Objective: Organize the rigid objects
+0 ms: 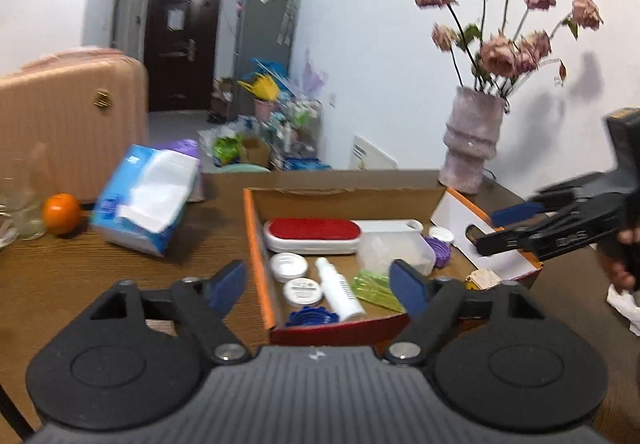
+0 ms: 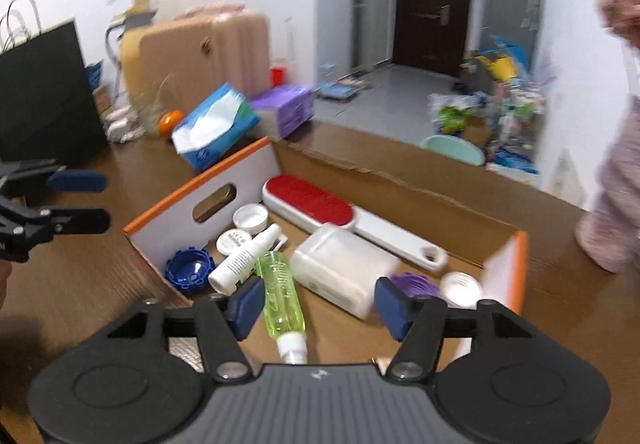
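Left wrist view: the left gripper (image 1: 320,286) is spread wide and empty above the near wall of the cardboard box (image 1: 340,328) on the wooden table (image 1: 120,276). Beside it lie a crumpled tissue pack (image 1: 146,200) and an orange (image 1: 61,213).

Right wrist view: the right gripper (image 2: 320,308), parted and empty, hangs over the box's glossy green bottle (image 2: 282,294), translucent container (image 2: 342,268) and red-faced lint brush (image 2: 310,206).
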The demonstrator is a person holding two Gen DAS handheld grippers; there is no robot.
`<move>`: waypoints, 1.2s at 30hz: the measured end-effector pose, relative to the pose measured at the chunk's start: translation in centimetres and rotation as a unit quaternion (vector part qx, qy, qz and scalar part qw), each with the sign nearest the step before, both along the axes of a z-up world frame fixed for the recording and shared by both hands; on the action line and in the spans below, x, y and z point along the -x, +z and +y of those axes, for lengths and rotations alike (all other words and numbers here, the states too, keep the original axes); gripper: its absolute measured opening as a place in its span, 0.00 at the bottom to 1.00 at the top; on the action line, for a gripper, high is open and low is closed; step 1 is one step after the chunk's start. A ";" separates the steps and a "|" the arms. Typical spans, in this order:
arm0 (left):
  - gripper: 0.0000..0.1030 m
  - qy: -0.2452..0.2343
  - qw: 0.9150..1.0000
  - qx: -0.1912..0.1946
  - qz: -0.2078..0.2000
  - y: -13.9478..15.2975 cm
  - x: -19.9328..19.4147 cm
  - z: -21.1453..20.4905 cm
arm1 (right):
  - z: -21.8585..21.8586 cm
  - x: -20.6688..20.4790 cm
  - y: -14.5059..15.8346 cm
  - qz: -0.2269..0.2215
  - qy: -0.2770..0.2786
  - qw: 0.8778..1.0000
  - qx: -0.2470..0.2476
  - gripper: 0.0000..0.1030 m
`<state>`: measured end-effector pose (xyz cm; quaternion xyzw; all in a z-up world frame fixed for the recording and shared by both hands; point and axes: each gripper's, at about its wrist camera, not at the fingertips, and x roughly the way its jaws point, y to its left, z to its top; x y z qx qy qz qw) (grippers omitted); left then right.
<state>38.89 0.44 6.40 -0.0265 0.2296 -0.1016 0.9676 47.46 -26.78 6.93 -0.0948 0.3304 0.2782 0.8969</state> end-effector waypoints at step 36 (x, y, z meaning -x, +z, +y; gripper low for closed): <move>1.00 0.089 0.985 0.020 -0.149 -2.0 33.6 1.9 | 0.5 44.2 -3.8 -0.213 -0.276 0.928 -0.129 1.00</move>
